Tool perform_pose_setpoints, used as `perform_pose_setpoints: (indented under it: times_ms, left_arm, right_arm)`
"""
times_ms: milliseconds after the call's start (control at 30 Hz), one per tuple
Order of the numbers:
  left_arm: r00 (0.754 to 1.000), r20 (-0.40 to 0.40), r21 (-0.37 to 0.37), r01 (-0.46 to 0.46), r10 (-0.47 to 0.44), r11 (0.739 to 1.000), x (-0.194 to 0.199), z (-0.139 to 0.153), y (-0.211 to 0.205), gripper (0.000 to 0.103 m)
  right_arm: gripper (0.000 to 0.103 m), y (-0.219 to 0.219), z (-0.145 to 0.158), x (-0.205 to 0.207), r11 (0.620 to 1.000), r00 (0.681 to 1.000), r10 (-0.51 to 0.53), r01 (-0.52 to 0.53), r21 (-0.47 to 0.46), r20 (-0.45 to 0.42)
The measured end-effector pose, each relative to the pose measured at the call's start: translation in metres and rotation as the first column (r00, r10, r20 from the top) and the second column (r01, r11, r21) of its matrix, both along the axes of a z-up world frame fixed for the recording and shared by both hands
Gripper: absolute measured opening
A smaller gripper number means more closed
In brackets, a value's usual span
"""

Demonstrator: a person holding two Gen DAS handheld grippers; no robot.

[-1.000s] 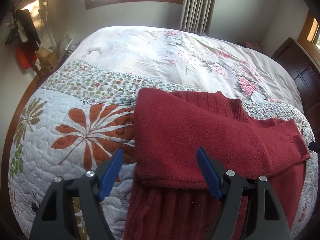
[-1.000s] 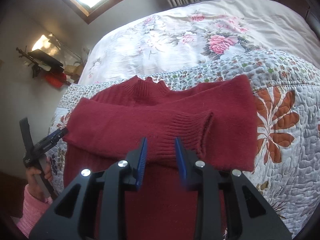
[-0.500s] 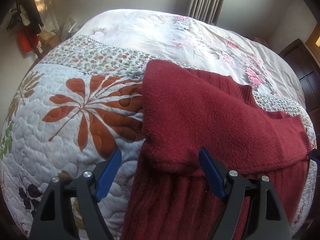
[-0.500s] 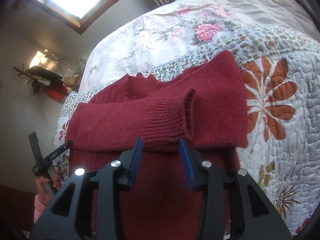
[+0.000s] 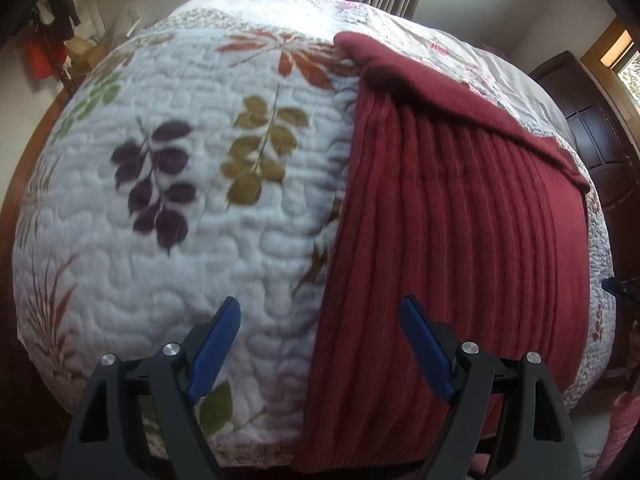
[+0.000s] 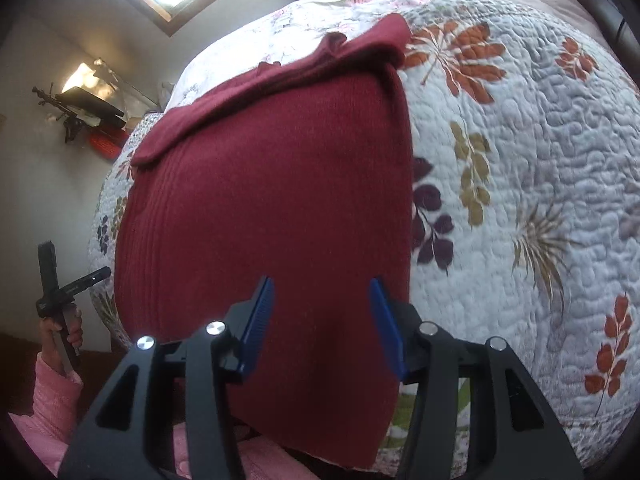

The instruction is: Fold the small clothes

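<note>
A dark red ribbed sweater point(image 5: 460, 216) lies on the quilted bed, its sleeves folded across the chest at the far end and its hem hanging over the near edge. In the left wrist view my left gripper point(image 5: 320, 340) is open, straddling the sweater's left side near the hem, with nothing held. The right wrist view shows the same sweater point(image 6: 272, 200) filling the middle. My right gripper point(image 6: 322, 324) is open over the lower right part of the sweater, its blue fingers apart and holding nothing. The left gripper point(image 6: 68, 288) appears at the far left, held by a hand.
The bed carries a white quilt point(image 5: 180, 200) with leaf prints and a floral cover further back. A dark wooden cabinet point(image 5: 592, 120) stands at the right. Clutter and a red item point(image 5: 40, 56) sit by the left wall. A pink sleeve point(image 6: 44, 404) shows at lower left.
Both grippers have drawn back and down from the folded sleeves to the sweater's hem at the bed's near edge. The right gripper's jaws have widened from nearly shut to open.
</note>
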State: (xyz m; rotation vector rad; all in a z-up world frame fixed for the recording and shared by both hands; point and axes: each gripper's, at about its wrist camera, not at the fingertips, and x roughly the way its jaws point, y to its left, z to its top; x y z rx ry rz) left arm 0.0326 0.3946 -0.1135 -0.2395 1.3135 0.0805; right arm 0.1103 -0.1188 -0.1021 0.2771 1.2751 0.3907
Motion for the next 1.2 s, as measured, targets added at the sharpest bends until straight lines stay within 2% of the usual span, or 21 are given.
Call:
perform_pose_setpoints:
  times_ms: [167, 333, 433, 567, 767, 933, 1000, 1100, 1167, 1200]
  left_arm:
    - [0.998, -0.048, -0.095, -0.036, 0.031, 0.995, -0.031, -0.019, 0.003, 0.082]
    - [0.997, -0.078, -0.176, -0.008, -0.006, 0.984, -0.041, -0.039, -0.001, 0.083]
    - [0.998, -0.066, -0.190, -0.001, -0.012, 0.982, -0.042, -0.045, -0.003, 0.088]
    - [0.998, -0.061, -0.210, -0.009, -0.003, 0.978, -0.049, -0.046, -0.009, 0.088]
    - [0.997, -0.059, -0.273, 0.030, -0.047, 0.962, -0.054, -0.052, -0.020, 0.081]
    - [0.996, -0.058, -0.341, 0.040, -0.064, 0.939, -0.059, -0.051, -0.025, 0.057]
    - [0.996, -0.061, -0.345, 0.039, -0.064, 0.938, -0.059, -0.053, -0.023, 0.055]
    - [0.994, -0.080, -0.335, 0.039, -0.069, 0.942, -0.060, -0.058, -0.023, 0.057]
    - [0.993, -0.080, -0.336, 0.050, -0.082, 0.941, -0.061, -0.059, -0.022, 0.066]
    - [0.993, -0.075, -0.337, 0.059, -0.090, 0.939, -0.060, -0.059, -0.027, 0.074]
  right_arm:
    - [0.051, 0.005, -0.010, -0.041, 1.000, 0.999, 0.026, -0.026, 0.006, -0.032]
    - [0.053, -0.005, -0.023, -0.075, 0.999, 0.997, 0.017, -0.015, 0.035, -0.069]
    - [0.054, -0.018, -0.032, -0.089, 0.999, 0.996, -0.014, 0.019, 0.049, -0.094]
    - [0.056, -0.035, -0.047, -0.106, 0.996, 0.989, -0.055, 0.064, 0.063, -0.135]
    - [0.059, -0.047, -0.063, -0.121, 0.987, 0.980, -0.058, 0.085, 0.139, -0.192]
    - [0.062, -0.040, -0.081, -0.122, 0.975, 0.969, -0.022, 0.074, 0.208, -0.245]
    - [0.063, -0.038, -0.090, -0.122, 0.970, 0.964, -0.010, 0.074, 0.232, -0.266]
    - [0.063, -0.031, -0.102, -0.117, 0.955, 0.953, -0.008, 0.096, 0.279, -0.302]
    - [0.061, -0.028, -0.104, -0.118, 0.949, 0.953, -0.011, 0.105, 0.296, -0.302]
    - [0.058, -0.029, -0.105, -0.118, 0.948, 0.953, -0.017, 0.111, 0.297, -0.303]
